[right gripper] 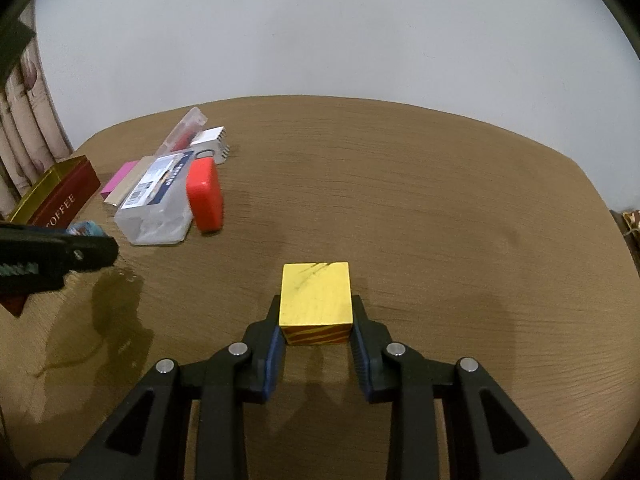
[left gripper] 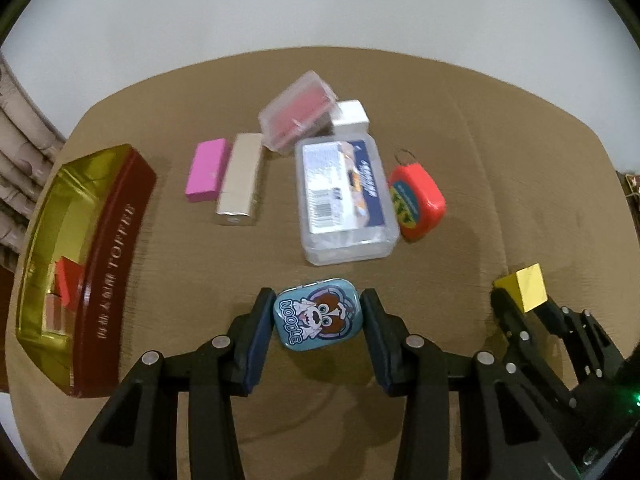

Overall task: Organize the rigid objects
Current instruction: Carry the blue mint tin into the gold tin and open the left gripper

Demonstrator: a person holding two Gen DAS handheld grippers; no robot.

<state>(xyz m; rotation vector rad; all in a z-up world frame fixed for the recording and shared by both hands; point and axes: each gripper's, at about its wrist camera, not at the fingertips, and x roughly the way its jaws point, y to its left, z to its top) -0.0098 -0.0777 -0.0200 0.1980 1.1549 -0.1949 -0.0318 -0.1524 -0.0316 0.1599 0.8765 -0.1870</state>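
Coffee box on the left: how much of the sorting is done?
Done: the coffee box holds at least one small red item. In hand: left claw grips the blue tin; right claw grips the yellow cube. Left: pink block, beige box, clear cases, white box, orange case.

One blue tin [left gripper: 319, 313], one yellow cube [right gripper: 316, 304], two clear plastic boxes [left gripper: 344, 196], one pink block [left gripper: 207, 170], one gold box [left gripper: 239, 179], one white box [left gripper: 351, 117], one orange case [left gripper: 417, 203], one red-and-gold coffee box [left gripper: 86, 256] counted on the bench [right gripper: 440, 208].

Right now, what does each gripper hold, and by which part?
Left gripper: blue tin, by its short ends. Right gripper: yellow cube, by two opposite side faces.
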